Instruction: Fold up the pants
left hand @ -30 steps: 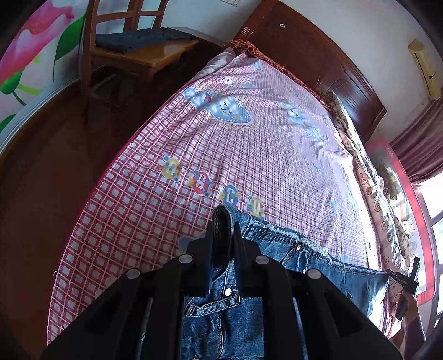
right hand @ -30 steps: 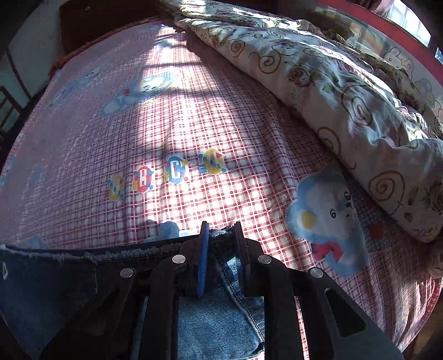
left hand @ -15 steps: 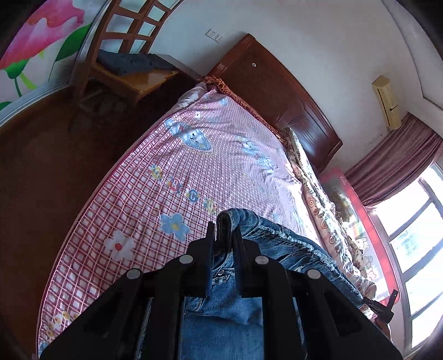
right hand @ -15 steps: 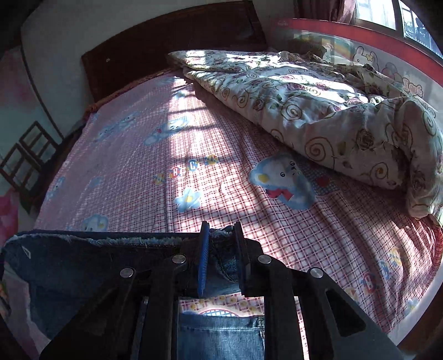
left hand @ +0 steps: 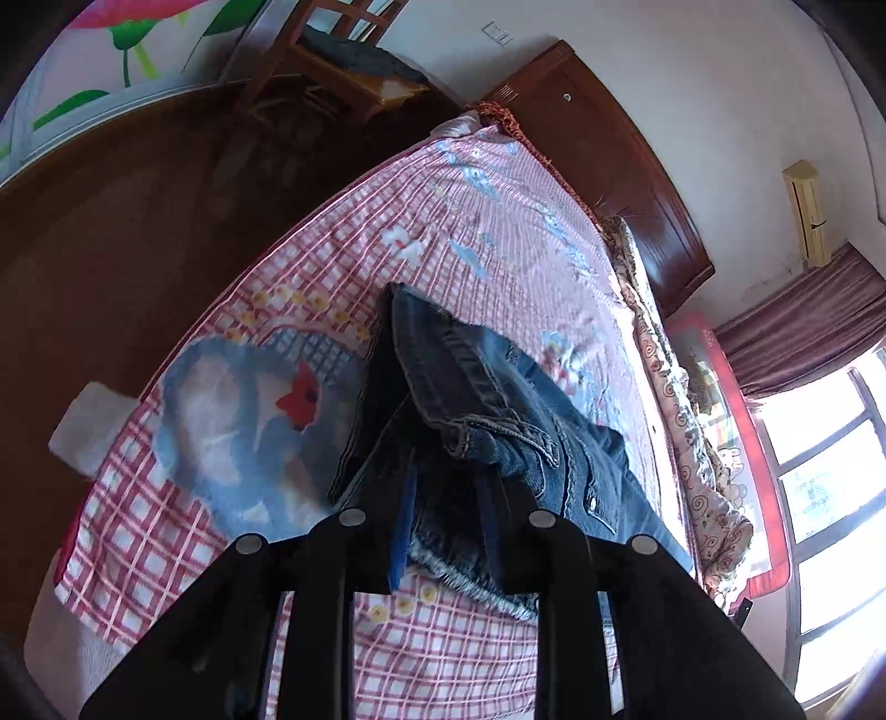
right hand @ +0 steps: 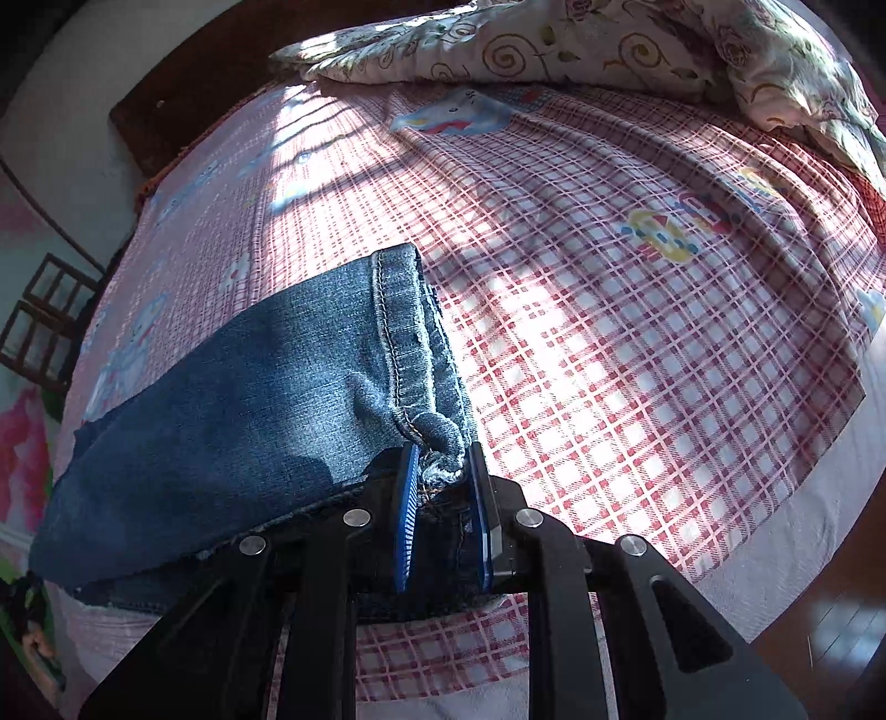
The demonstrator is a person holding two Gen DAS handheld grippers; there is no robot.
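One pair of jeans (right hand: 232, 399) folded on bed (right hand: 637, 343); two grippers, left (left hand: 443, 498) and right (right hand: 441, 476), both spread.

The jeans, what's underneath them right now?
The jeans lie folded on the pink checked bedsheet; sheet shows all around. Whatever is directly beneath the denim is covered.

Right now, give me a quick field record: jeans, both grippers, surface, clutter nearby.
jeans: folded over, lying on the bed
left gripper: jaws open around the denim edge, not pinching
right gripper: jaws parted, hem corner between them, grip looks loose
surface: pink checked bedsheet
nearby: floral quilt bunched along the far side
floor side: wooden chair
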